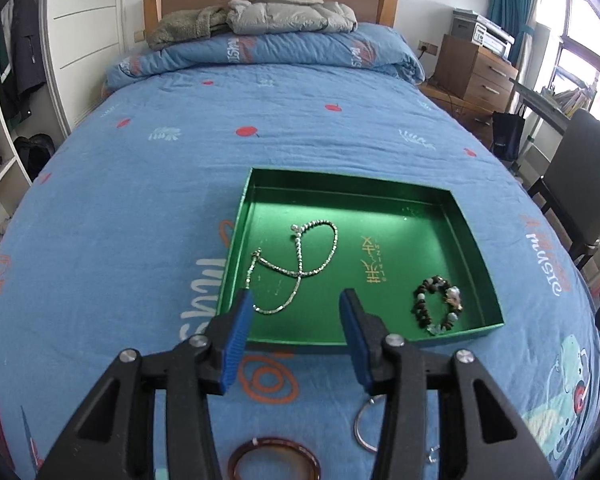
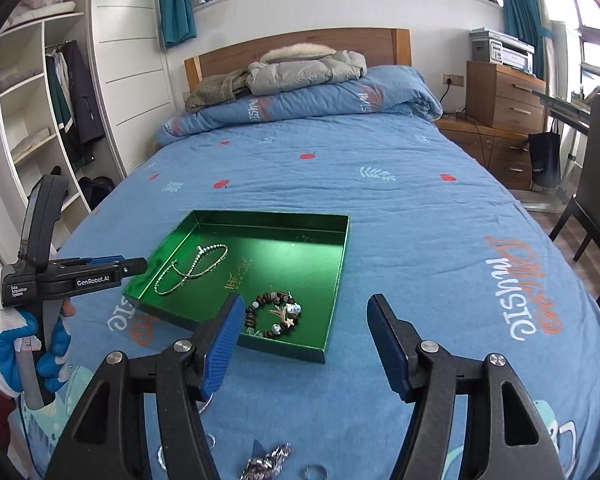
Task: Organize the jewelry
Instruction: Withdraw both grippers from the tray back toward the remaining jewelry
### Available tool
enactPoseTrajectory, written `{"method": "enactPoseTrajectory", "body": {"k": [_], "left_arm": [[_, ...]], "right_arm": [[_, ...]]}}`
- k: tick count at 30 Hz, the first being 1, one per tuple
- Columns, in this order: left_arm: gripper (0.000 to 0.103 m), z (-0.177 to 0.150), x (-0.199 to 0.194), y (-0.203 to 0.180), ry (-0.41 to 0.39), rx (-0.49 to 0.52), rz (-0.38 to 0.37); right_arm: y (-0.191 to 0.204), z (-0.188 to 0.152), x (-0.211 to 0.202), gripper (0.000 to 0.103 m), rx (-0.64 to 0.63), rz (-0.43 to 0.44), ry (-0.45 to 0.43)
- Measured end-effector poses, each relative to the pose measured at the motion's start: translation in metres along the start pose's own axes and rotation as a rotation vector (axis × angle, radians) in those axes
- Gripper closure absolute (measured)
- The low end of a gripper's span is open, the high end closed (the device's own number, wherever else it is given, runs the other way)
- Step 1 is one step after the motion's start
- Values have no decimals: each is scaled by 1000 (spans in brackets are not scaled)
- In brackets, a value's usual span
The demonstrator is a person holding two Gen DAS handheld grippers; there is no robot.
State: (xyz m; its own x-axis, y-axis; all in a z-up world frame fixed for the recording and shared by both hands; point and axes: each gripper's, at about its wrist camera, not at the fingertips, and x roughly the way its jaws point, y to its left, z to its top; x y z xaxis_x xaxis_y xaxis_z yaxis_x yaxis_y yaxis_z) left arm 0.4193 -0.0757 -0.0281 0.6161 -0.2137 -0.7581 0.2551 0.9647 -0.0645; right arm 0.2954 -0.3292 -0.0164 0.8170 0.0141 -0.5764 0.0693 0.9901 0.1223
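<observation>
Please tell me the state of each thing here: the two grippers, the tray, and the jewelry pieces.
Left gripper: open, empty.
Right gripper: open, empty.
Green tray: on the bed, uncovered.
Silver chain: lying in the tray.
Bead bracelet: lying in the tray.
Brown bangle: on the bedspread, outside the tray.

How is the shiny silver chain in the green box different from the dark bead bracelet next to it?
The thin silver bead chain is long and lies in loose crossing loops, while the dark brown bead bracelet makes one small closed ring. The chain's beads are tiny and all silvery; the bracelet's are chunkier, dark with a few pale ones. The chain lies nearer the left wall of the shallow green box, the bracelet near its front right corner. Both lie flat inside, with no claw touching them.
</observation>
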Motion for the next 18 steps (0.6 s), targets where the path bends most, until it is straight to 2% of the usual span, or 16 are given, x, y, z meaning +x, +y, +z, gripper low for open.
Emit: {"method": "enactPoseTrajectory", "body": {"k": [9, 18], "left_arm": [[60, -47, -154, 15, -113, -11, 100], [60, -120, -246, 14, -164, 12, 149]], "right_arm": [[-5, -26, -122, 40, -6, 14, -98], [-6, -62, -199, 48, -29, 49, -144]]}}
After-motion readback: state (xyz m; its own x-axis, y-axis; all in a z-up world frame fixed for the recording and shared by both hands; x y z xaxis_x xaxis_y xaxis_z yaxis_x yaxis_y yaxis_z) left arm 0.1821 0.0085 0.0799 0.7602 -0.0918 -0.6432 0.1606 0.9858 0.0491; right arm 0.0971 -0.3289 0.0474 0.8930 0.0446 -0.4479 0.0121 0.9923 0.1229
